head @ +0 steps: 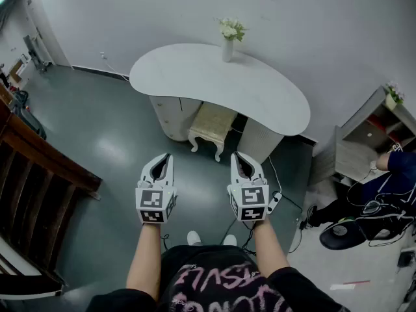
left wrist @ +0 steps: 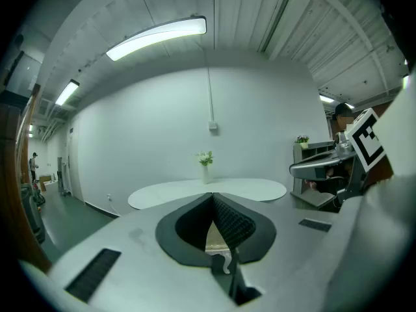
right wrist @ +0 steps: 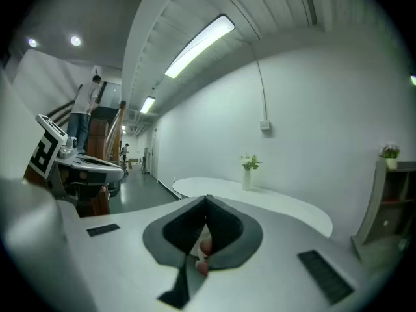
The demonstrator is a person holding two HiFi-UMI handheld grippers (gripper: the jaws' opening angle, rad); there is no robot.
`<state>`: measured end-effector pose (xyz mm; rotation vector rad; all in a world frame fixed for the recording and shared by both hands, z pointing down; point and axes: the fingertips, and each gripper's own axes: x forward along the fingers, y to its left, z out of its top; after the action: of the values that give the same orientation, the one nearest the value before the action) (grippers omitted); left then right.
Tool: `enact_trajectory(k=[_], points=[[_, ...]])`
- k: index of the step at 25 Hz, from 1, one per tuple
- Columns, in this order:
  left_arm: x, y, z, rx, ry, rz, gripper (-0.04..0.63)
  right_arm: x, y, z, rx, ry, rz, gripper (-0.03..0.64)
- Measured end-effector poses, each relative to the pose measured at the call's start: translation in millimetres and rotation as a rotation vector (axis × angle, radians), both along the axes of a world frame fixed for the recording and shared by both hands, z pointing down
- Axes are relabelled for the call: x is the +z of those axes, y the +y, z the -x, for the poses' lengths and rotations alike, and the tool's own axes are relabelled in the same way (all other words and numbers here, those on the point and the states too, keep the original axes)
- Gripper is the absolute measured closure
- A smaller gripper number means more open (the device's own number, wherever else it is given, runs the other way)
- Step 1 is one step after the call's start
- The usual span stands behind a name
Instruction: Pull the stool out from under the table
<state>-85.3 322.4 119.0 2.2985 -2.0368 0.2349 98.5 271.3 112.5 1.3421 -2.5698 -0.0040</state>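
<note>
The left gripper (head: 161, 166) hangs in the air with its claw pressed together on nothing, well short of the work, so it needs to spread before it goes in. Ahead of it the stool (head: 212, 123) stands on the floor, its far half tucked under the curved white table (head: 195, 77), its cream seat and two white front legs poking out toward the person. A good approach is probably to step nearer, stoop, and take the seat's near edge or a front leg on each side, then draw straight back so the legs slide evenly and clear the table's supports. The right gripper (head: 243, 166) is likewise pinched shut and empty. A white power strip (head: 275, 201) and its cable lie just right of it, worth keeping the stool's path away from
</note>
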Motion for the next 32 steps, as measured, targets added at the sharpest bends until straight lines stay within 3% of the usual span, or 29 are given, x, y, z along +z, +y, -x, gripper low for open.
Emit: enact_trajectory(k=[23, 32], points=[[34.2, 1.2, 39.1, 0.053, 0.049, 0.057, 0.583, 23.2, 9.5, 26.7, 0.069, 0.036, 0.003, 0.555], [60.0, -44.5, 26.3, 0.099, 0.046, 0.122, 0.583, 45.7, -33.5, 4.7, 0.126, 0.033, 0.058, 0.555]])
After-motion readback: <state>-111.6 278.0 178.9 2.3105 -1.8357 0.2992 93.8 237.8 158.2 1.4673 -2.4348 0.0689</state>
